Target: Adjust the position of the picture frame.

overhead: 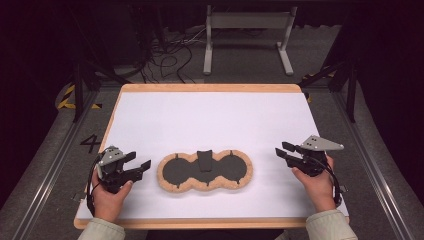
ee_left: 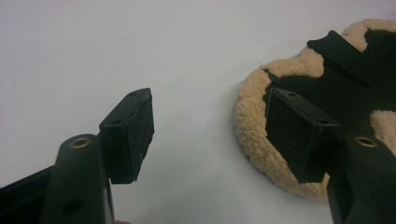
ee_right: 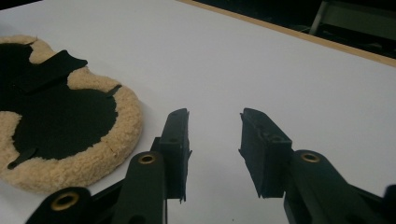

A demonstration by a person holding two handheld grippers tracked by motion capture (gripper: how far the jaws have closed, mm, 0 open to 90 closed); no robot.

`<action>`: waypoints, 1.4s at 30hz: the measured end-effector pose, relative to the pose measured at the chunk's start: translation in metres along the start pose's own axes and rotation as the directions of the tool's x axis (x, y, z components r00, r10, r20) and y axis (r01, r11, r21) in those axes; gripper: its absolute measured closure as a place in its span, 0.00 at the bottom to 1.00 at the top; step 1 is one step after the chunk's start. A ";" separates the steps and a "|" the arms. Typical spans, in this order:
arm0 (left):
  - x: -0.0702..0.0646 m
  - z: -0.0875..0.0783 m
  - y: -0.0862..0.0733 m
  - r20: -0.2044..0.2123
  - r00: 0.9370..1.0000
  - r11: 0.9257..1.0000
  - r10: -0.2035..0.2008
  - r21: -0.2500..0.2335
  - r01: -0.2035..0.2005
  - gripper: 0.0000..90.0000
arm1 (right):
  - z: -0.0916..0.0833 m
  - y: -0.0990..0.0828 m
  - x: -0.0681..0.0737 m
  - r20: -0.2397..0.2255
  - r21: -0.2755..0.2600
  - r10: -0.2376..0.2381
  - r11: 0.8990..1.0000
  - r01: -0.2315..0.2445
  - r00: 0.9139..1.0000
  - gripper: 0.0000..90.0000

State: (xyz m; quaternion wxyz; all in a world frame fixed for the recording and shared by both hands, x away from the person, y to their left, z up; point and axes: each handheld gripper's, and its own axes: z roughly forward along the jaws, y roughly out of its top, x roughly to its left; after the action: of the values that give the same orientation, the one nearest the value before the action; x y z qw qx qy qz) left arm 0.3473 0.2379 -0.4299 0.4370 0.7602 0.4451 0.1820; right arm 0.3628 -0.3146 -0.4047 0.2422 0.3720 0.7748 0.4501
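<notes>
- A flat pad (overhead: 205, 171) lies on the white table (overhead: 210, 115), in the near middle part, between the two grippers.
- The pad has two round black lobes side by side, with a beige fleece rim all around, and one small black tab (overhead: 204, 160) at the middle of its far edge.
- The left gripper (overhead: 137, 165) is held in the person's left hand (overhead: 107, 192), just beside the left end of the pad and not touching it.
- Its jaws stand apart and nothing is between them; in the left gripper view one jaw is over the bare table and the other jaw is in front of the fleece rim of the pad (ee_left: 261, 121).
- The right gripper (overhead: 282, 150) is held in the right hand (overhead: 316, 182), near the right end of the pad, with a strip of bare table between.
- Its jaws are also released, with only white table seen in the gap; in the right gripper view the pad (ee_right: 60, 116) lies to the left of them.
- Both grippers point inward, toward the pad.
- A wooden edge (overhead: 210, 88) runs around the table.
</notes>
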 end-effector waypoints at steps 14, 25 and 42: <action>-0.004 -0.007 0.008 0.069 0.997 1.000 0.025 0.002 -0.025 0.50 | -0.005 0.001 -0.001 -0.003 0.004 0.006 1.000 -0.006 1.000 0.72; -0.030 -0.004 0.019 0.212 0.967 0.982 0.141 0.097 -0.164 1.00 | -0.005 0.000 -0.002 -0.004 0.020 0.008 1.000 -0.008 1.000 0.73; -0.055 0.016 0.019 0.462 0.869 0.893 0.179 0.294 -0.340 1.00 | -0.004 -0.001 -0.002 -0.004 0.035 0.011 0.999 -0.010 1.000 0.73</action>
State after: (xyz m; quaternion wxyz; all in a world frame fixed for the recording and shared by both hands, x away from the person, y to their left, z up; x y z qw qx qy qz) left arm 0.3380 0.1794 -0.4170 0.3446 0.9027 0.2573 -0.0151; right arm 0.3606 -0.3184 -0.4040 0.2317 0.3793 0.7812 0.4385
